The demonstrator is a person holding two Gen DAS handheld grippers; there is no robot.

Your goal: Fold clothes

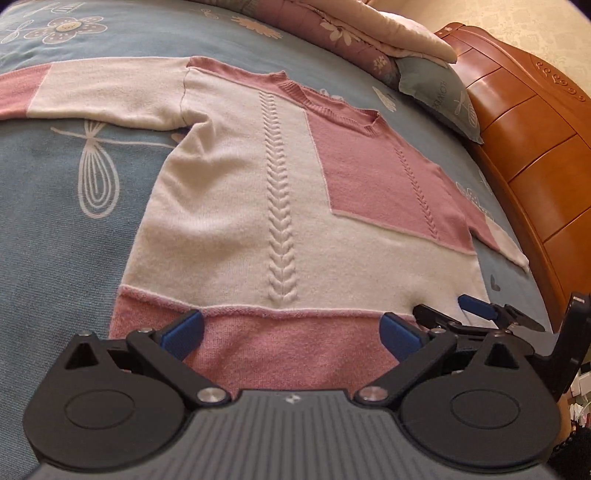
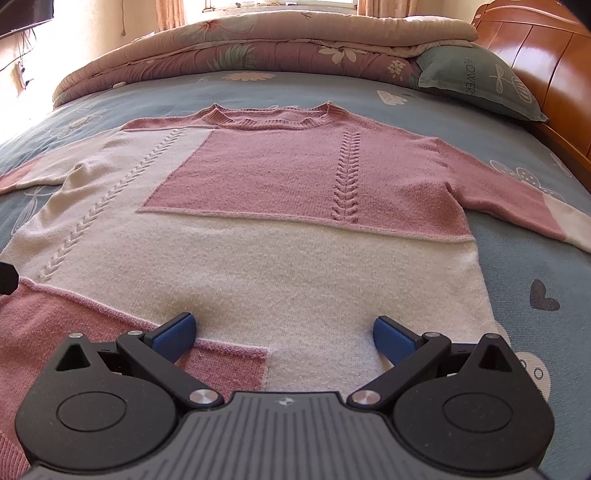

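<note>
Blue bedspread, sweater flat; left tongs, right tongs wide open, empty, over hem

A bed sheet of blue-grey cloth with white flowers and a dark heart covers the bed. At twelve o'clock a floral quilt lies folded. At two o'clock a grey-green pillow leans by the wooden headboard. Curtains hang beyond.
</note>
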